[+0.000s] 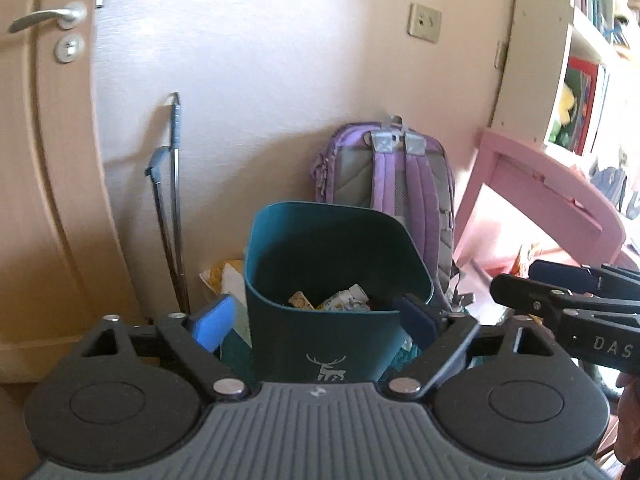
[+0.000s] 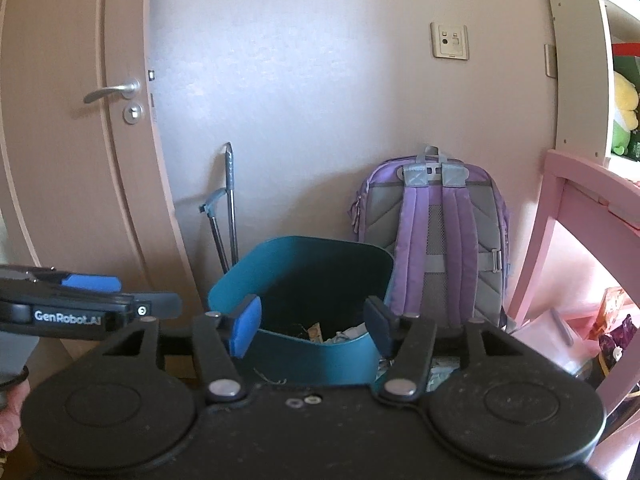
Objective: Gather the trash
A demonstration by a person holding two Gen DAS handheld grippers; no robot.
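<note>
Standing at twelve o'clock before both grippers, the teal bin point(image 1: 320, 280) holds crumpled trash point(image 1: 340, 300). Left gripper point(image 1: 316, 320) has its jaws spread with nothing between them, framing the bin. Right gripper point(image 2: 312, 322) likewise has jaws spread and empty. A purple backpack point(image 2: 436, 240) leans on the wall at one o'clock.

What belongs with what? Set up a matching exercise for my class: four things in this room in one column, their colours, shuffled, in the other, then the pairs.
Things:
1. bin
2. backpack
3. chair
4. door handle

Colours:
A. pink
B. silver
C. teal
D. purple and grey

Pairs: 1-C, 2-D, 3-A, 4-B
</note>
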